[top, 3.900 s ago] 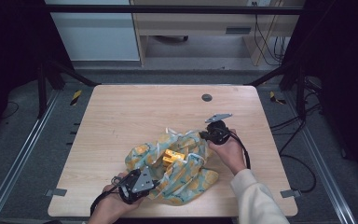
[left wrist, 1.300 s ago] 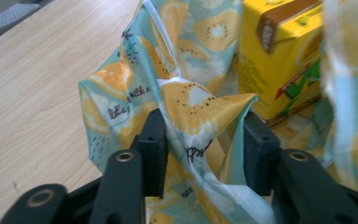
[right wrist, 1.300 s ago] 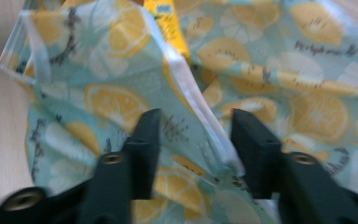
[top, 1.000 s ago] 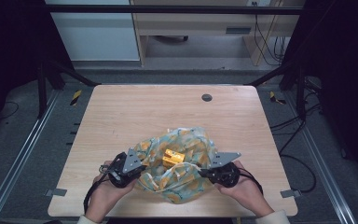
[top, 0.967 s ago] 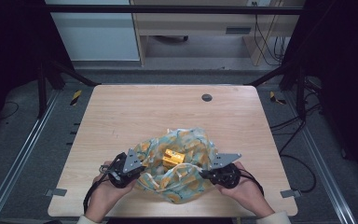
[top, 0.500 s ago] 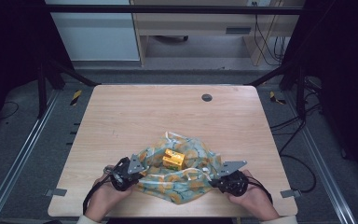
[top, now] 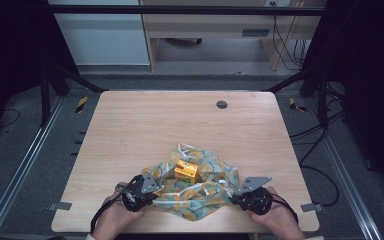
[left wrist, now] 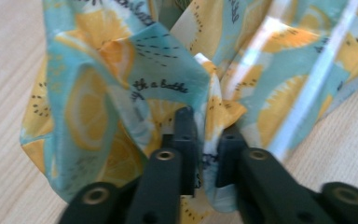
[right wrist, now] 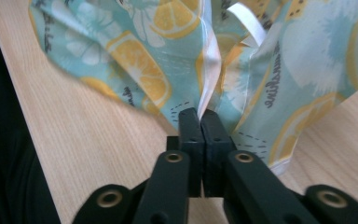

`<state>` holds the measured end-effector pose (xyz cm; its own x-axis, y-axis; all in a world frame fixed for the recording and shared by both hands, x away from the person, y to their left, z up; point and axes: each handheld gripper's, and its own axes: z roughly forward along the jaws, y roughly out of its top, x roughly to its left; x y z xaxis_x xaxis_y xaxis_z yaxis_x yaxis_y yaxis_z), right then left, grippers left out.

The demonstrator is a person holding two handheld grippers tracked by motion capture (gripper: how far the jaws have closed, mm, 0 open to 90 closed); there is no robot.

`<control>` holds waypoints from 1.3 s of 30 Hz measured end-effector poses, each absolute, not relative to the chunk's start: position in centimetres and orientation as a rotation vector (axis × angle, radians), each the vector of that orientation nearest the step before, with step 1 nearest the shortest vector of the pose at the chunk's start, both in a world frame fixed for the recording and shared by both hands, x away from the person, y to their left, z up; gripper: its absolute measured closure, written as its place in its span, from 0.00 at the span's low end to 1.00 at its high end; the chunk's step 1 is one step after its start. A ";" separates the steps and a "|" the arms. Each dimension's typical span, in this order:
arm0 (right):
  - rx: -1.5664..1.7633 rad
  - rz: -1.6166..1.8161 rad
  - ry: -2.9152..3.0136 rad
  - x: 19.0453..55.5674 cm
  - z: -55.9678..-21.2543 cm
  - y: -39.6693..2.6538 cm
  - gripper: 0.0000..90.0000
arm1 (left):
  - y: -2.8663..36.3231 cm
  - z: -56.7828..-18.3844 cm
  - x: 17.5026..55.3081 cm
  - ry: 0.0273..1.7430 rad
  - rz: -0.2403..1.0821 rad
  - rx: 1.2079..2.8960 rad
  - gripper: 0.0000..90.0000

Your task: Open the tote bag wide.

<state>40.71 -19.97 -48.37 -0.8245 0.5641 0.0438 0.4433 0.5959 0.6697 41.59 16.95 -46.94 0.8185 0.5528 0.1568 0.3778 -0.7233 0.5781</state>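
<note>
We have the lemon-print cloth (top: 200, 187) bunched at the near edge of the table (top: 145, 125), a small yellow box (top: 186, 171) sitting on it. Right gripper (right wrist: 201, 121) is pinched tight on a fold; left gripper (left wrist: 205, 123) has cloth between its jaws, which have just been opening a little, a gap showing. Risk as we judge it: the left fold slips out if we pull now, and the box tips or slides off when the cloth goes taut or lifts unevenly. Surface is pale wood laminate with a dark grommet (top: 222, 104) far side; dark floor, cables, a desk beyond.
</note>
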 end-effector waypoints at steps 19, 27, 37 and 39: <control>0.883 1.264 2.321 40.8 -42.6 -21.9 0.17 | 16.0 -40.8 42.2 0.765 0.507 2.088 0.12; 0.997 1.243 2.250 42.6 -43.1 -22.5 0.14 | 15.2 -39.6 43.1 0.769 0.542 2.055 0.10; 1.191 1.204 2.051 44.1 -44.3 -25.2 0.10 | 21.3 -38.5 45.5 0.941 0.660 1.969 0.10; 1.228 1.193 2.019 44.3 -44.6 -25.8 0.10 | 23.0 -39.0 45.9 0.994 0.675 1.961 0.10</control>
<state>44.33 -25.79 -44.65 -0.4756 0.8791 0.0312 0.4513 0.2134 0.8665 45.92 23.01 -38.98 0.5452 0.8329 0.0945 0.3952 -0.3548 0.8473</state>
